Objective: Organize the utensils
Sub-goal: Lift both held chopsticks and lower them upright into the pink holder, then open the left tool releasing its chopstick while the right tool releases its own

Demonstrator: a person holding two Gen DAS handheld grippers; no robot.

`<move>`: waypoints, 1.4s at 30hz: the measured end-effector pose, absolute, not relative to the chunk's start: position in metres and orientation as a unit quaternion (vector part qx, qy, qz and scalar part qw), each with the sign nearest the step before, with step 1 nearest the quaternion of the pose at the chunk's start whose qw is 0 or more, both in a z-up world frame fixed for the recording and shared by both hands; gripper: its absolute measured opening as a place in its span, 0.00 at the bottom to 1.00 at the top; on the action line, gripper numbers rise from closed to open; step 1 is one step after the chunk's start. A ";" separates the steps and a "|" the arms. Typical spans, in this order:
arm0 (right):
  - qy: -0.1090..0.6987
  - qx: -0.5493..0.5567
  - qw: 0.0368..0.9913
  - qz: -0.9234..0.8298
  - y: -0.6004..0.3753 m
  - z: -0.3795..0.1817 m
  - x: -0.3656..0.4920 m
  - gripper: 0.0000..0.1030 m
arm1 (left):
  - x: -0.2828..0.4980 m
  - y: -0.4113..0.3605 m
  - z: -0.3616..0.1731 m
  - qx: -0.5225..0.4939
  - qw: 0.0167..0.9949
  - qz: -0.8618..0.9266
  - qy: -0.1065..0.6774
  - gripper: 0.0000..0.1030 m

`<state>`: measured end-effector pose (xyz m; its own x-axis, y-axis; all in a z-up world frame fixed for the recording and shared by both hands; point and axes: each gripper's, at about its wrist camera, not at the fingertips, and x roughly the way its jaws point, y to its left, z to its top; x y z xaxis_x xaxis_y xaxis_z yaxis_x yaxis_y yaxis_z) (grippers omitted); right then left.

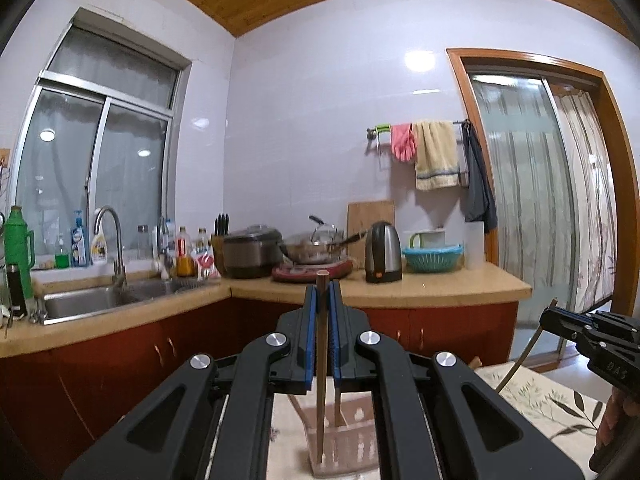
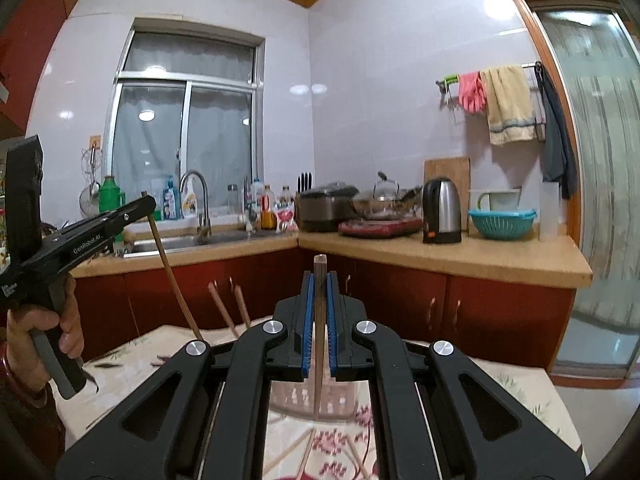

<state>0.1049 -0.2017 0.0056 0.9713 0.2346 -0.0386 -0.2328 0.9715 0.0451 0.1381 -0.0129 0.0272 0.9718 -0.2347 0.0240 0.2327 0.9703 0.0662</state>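
Observation:
My left gripper (image 1: 322, 286) is shut on a brown chopstick (image 1: 321, 360) that hangs upright, its lower end down in a clear perforated utensil holder (image 1: 352, 440) on the table. Another chopstick (image 1: 338, 404) stands in that holder. My right gripper (image 2: 319, 276) is shut on a second upright chopstick (image 2: 318, 352), whose tip hangs over the same holder (image 2: 344, 398). Each gripper shows in the other's view: the right gripper (image 1: 546, 316) with its chopstick (image 1: 520, 364), and the left gripper (image 2: 150, 200), held by a hand, with its slanting chopstick (image 2: 176, 280).
A floral tablecloth (image 2: 520, 400) covers the table, with loose chopsticks (image 2: 306, 452) lying near its front. Two chopstick ends (image 2: 224, 312) rise behind my right gripper's body. Beyond stand red cabinets, a counter (image 1: 440, 288) with kettle, wok, rice cooker and basket, and a sink (image 1: 88, 300).

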 end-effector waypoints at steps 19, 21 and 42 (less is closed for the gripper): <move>-0.008 0.028 0.992 0.122 -0.208 0.022 0.190 0.06 | 0.204 -0.019 0.034 0.020 0.993 -0.108 -0.049 0.07; -0.004 0.028 0.992 0.122 -0.207 0.017 0.199 0.06 | 0.211 -0.020 0.031 0.020 0.993 -0.106 -0.049 0.07; 0.074 0.034 0.989 0.123 -0.199 -0.047 0.222 0.21 | 0.237 -0.025 -0.032 0.028 0.992 -0.114 0.040 0.48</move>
